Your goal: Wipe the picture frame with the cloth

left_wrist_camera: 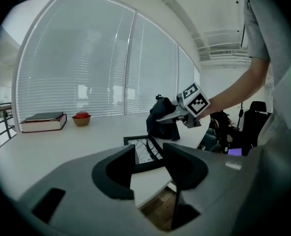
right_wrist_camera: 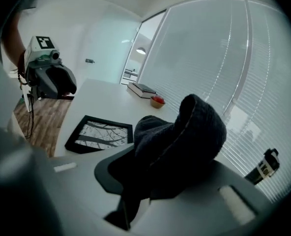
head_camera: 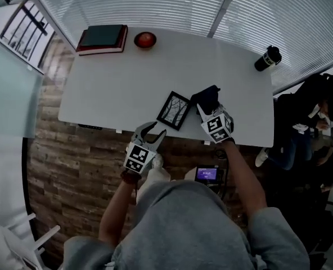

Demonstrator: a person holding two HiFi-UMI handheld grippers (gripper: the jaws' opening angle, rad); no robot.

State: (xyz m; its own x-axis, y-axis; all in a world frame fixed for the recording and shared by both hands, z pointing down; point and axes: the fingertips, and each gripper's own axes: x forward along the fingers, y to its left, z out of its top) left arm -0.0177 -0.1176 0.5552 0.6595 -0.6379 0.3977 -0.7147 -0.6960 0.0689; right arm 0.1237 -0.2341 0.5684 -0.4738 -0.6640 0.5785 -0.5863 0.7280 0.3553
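Just right of the black rectangular picture frame with a bare-branch print (head_camera: 174,110), laid flat on the white table (head_camera: 116,83), the dark bunched cloth (head_camera: 207,97) is clamped between the right gripper's (head_camera: 207,112) jaws. Off the frame's near-left side, the left gripper (head_camera: 156,131) is held with jaws apart, nothing between them. Wiping is judged not begun; all of it remains. No legible writing is found, only square markers.
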